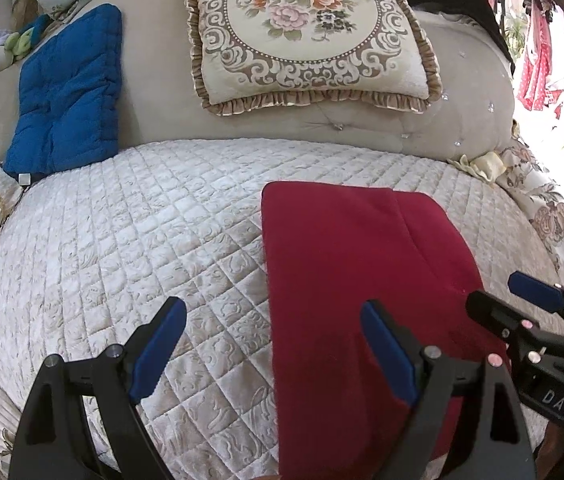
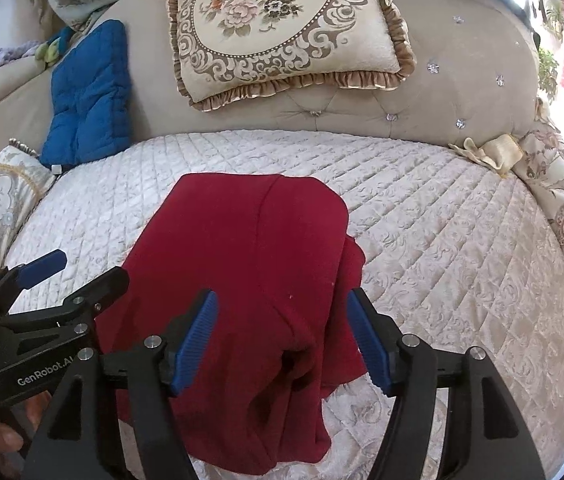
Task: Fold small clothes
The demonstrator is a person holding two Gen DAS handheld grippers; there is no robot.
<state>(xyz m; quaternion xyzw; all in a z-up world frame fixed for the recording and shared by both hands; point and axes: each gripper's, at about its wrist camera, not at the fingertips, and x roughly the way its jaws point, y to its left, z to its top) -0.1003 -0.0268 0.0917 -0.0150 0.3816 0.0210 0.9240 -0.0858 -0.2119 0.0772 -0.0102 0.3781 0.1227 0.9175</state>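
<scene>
The dark red knit garment lies partly folded on the cream quilted seat cover, its near end rumpled and hanging toward the near edge. The left gripper and right gripper both hover spread wide, grasping nothing. Judging by the lengthwise fold already in place, 1 crosswise fold remains: each gripper should pinch a near corner and carry it far. Bare quilt lies left, right and beyond; the floral ruffled cushion sits well apart.
</scene>
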